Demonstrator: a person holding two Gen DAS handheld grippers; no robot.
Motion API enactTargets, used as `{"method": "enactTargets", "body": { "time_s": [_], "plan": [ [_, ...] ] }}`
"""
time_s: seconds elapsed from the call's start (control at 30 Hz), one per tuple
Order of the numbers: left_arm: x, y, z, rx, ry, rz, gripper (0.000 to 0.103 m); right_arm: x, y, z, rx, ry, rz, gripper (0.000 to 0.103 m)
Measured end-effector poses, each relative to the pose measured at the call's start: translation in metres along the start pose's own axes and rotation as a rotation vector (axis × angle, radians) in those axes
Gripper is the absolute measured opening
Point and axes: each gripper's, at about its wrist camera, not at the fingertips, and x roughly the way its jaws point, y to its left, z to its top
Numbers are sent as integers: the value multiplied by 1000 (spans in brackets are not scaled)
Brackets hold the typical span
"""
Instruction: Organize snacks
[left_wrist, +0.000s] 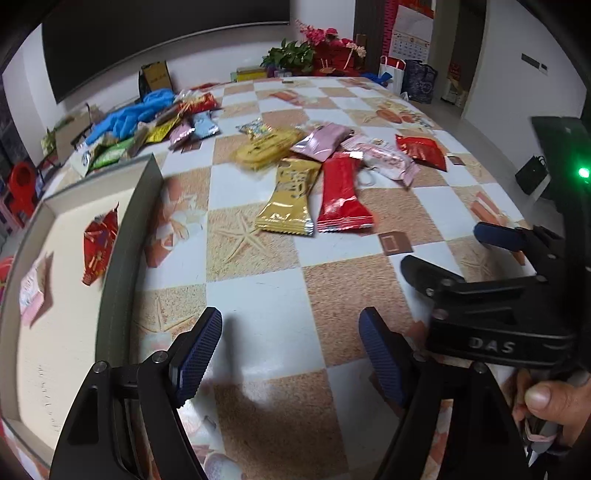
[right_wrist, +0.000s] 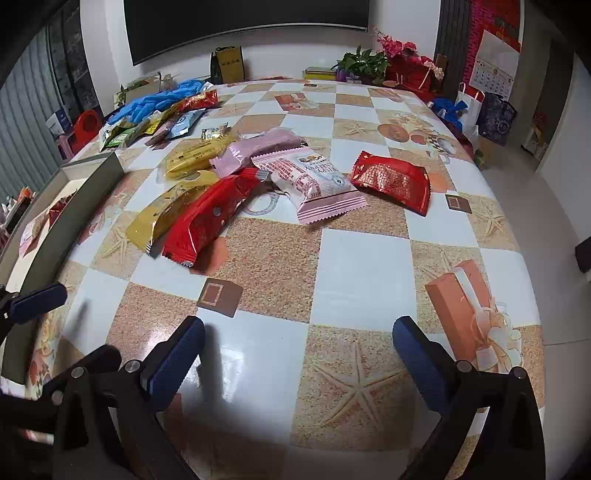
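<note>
Snack packets lie in a loose heap mid-table: a gold packet (left_wrist: 290, 195), a long red packet (left_wrist: 341, 195), a yellow packet (left_wrist: 266, 147), a pink packet (left_wrist: 323, 140), a pink-and-white packet (right_wrist: 310, 181) and a dark red packet (right_wrist: 393, 181). A grey-walled box (left_wrist: 125, 243) at the left holds a red packet (left_wrist: 99, 243) and a pink one (left_wrist: 33, 291). My left gripper (left_wrist: 291, 354) is open and empty, low over the table near the box. My right gripper (right_wrist: 299, 358) is open and empty, in front of the heap; it also shows in the left wrist view (left_wrist: 461, 251).
A second heap of packets (left_wrist: 166, 129) and blue gloves (left_wrist: 136, 110) lie at the far left of the checkered tablecloth (right_wrist: 362, 266). Flowers and a plant (right_wrist: 384, 62) stand at the far edge. Bags (right_wrist: 484, 110) stand on the floor to the right.
</note>
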Motion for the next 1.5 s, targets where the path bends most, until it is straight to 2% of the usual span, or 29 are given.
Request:
{"method": "enactTargets", "body": {
  "time_s": [0.23,0.43,0.57,1.5],
  "plan": [
    [5,9,-1,-5,-34,-3,84,0,3,-1,0,-1,-10,102],
    [11,8,5,7,-30,-9,93,2,-11,2,49,5,-53,102],
    [14,5,5,21,-12,-19,102,5,-17,6,37,6,-37,103],
    [15,4,6,23,-10,-18,102,5,-16,5,37,2,-35,103]
  ]
}}
